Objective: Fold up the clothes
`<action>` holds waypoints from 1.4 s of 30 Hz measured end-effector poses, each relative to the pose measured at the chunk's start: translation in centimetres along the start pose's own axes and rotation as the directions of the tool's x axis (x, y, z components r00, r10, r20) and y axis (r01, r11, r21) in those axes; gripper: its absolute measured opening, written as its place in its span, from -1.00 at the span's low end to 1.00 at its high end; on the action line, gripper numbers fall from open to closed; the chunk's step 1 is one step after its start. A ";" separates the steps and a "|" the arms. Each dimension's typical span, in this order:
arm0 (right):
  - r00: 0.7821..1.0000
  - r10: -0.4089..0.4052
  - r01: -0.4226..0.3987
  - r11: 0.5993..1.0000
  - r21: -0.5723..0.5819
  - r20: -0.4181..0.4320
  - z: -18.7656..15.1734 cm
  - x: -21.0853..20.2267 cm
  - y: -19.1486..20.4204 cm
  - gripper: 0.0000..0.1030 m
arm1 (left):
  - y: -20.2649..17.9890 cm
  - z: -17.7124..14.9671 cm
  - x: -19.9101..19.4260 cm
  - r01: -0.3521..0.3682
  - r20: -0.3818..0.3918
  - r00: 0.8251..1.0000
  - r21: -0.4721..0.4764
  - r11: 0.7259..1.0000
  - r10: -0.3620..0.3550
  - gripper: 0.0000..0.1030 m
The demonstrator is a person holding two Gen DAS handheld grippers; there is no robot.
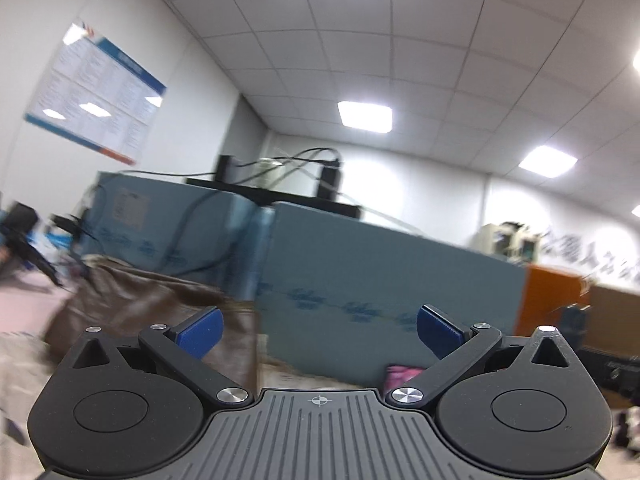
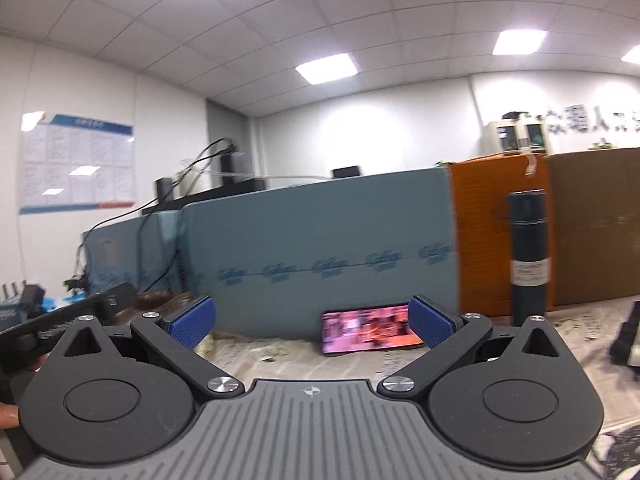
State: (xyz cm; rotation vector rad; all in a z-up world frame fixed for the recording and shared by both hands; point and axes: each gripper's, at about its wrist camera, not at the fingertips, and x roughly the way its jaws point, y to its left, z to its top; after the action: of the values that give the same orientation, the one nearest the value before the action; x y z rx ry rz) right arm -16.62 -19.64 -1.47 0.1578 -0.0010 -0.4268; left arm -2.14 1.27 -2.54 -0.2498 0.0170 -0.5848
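The left claw (image 1: 319, 332) is standing spread wide with nothing between its blue pads (image 1: 202, 334), tilted up toward the ceiling. Just beyond its left pad a brown garment (image 1: 148, 304) is lying in a soft heap on the desk (image 1: 24, 356); blur is smearing its edges, so its kind and its folds are hard to make out. The claw is not touching it. Behind the garment a row of large blue-grey cartons (image 1: 360, 272) is running across the view, closed, so their contents are not showing; a black bar with cables is sitting on top of them. A pink patch low between the claw's arms is mostly covered by the claw's own linkage.

The right claw (image 2: 312, 322) is likewise gaping, gripping nothing, held above the paper-covered desk (image 2: 460, 336). Past its pads a phone (image 2: 370, 328) is leaning on its long edge against the blue-grey cartons, its screen glowing pink and too blurred to read. A strip of the brown garment is peeking out at the foot of the cartons to the left, partly behind the claw's left pad. To the right a tall dark flask (image 2: 528, 256) is standing upright with its lid on, before an orange carton (image 2: 480, 236) and a brown carton (image 2: 596, 232), both shut. A dark object at the right edge is being cut off by the frame.
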 end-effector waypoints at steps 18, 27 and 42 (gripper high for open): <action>0.946 -0.325 0.325 0.944 -0.049 -0.001 -1.0 -5.0 -11.8 1.00 | -10.3 -2.9 2.0 0.416 -0.173 0.904 0.156 0.896 -0.390 1.00; 0.856 -0.517 0.513 0.851 -0.116 -0.007 -1.1 -7.0 -19.2 1.00 | -17.7 -5.2 4.1 0.652 -0.259 0.752 0.156 0.742 -0.606 1.00; 0.754 -0.646 0.608 0.755 -0.247 -0.117 -0.9 -3.5 -29.4 0.95 | -29.9 -10.5 12.4 0.716 -0.433 0.557 -0.181 0.674 -0.708 0.99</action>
State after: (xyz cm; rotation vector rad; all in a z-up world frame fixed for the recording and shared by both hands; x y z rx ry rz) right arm -31.87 -44.48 -6.76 -0.0019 0.2998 -1.0920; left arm -8.98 -32.03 -4.89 -0.0763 0.4094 -1.4734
